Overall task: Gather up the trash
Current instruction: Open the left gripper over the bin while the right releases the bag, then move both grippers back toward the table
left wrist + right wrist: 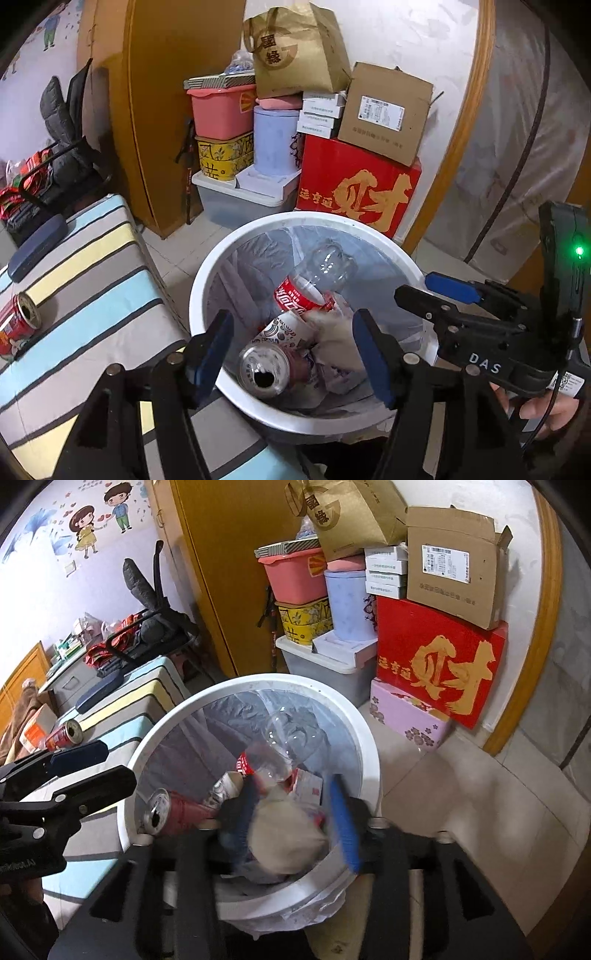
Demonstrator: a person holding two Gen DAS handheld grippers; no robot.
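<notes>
Now — both grippers over bin (207, 280) | left gripper (291, 354) spread, empty | right gripper (291, 819) spread, tissue wad (288, 834) loose between | red can (18, 321) on striped table (92, 266) — left hand nearer, axis sideways

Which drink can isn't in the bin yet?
The red metal can lying on its side on the striped cloth. The other can already lies inside the white round bin.

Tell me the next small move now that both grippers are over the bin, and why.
Probably swing the left gripper over to the red can lying on the striped tabletop. The white bin already holds a bottle and a can, both grippers look open, and that red can is the trash visibly left outside.
</notes>
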